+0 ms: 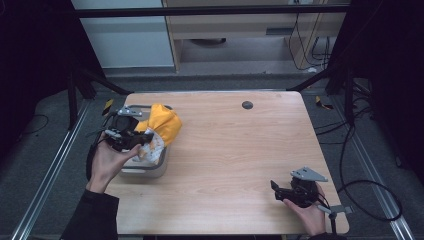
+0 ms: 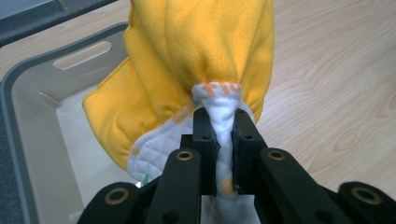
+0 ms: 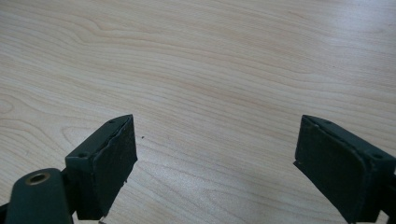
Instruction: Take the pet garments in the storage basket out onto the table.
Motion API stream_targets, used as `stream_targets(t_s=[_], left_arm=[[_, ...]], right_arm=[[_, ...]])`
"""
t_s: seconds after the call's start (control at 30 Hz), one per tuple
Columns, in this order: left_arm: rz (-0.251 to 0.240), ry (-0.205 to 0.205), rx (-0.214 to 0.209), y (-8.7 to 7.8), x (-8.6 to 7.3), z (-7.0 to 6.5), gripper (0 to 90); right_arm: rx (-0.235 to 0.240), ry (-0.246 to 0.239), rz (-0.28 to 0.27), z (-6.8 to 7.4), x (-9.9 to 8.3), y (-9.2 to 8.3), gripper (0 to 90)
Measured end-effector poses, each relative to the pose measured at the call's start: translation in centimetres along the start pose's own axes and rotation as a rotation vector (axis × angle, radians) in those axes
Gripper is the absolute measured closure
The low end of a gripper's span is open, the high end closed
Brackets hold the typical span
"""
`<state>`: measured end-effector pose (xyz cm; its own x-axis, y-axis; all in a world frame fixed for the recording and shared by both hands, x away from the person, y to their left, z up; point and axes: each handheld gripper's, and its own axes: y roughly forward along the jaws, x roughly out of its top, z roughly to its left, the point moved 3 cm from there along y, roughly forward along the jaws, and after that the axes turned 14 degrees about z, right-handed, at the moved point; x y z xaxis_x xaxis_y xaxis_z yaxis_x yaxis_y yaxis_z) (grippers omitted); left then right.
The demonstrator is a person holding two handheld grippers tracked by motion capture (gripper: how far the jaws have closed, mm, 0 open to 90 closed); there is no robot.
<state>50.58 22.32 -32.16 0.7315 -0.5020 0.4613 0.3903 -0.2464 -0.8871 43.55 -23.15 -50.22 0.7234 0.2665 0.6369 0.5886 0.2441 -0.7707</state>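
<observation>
The yellow fleece cloth with a white quilted lining (image 2: 196, 56) is pinched by the left gripper (image 2: 223, 122), whose two black jaws are drawn close together on a gathered fold of the white lining; most of the fabric bunches beyond and above the jaw tips, with one lobe drooping to the side of them. Below and to the left of that gripper, as its own camera sees it, sits the pale grey plastic bin with a darker rim and a slot handle (image 2: 28, 98), so the cloth hangs partly over the bin's opening and partly over the light wooden table (image 2: 336, 84). In the high view the same gripper (image 1: 131, 136) is held over the bin (image 1: 150, 170) near the table's left edge.

The likeliest trouble is a slipping hold: the jaws clamp only a narrow twist of lining, and the weight of the loose fleece pulls against it, so a quick swing could tug the fold free. The drooping lobe lies near the bin's rim, and I judge it could snag there and drag or tip the light container if the cloth is carried sideways. If it is released off-centre, part of it could drape over the rim rather than settle inside.

The right gripper (image 1: 286, 191) rests well apart on the table, its jaws spread wide and holding nothing, too distant to steady the bin.
</observation>
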Motion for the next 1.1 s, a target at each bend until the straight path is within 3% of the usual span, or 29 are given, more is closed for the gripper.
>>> stream_targets(t_s=[0.43, 1.1], left_arm=[[0.014, 0.07, -0.027, 0.5, 0.8, -2.4, 82.6], [0.016, 0.131, -0.075, 2.3, 1.2, -5.2, 82.5]], right_arm=[[-0.005, 0.0, -0.006, 0.0, 0.0, 0.0, 12.5], [-0.009, -0.005, -0.007, 0.0, 0.0, -0.1, 12.4]])
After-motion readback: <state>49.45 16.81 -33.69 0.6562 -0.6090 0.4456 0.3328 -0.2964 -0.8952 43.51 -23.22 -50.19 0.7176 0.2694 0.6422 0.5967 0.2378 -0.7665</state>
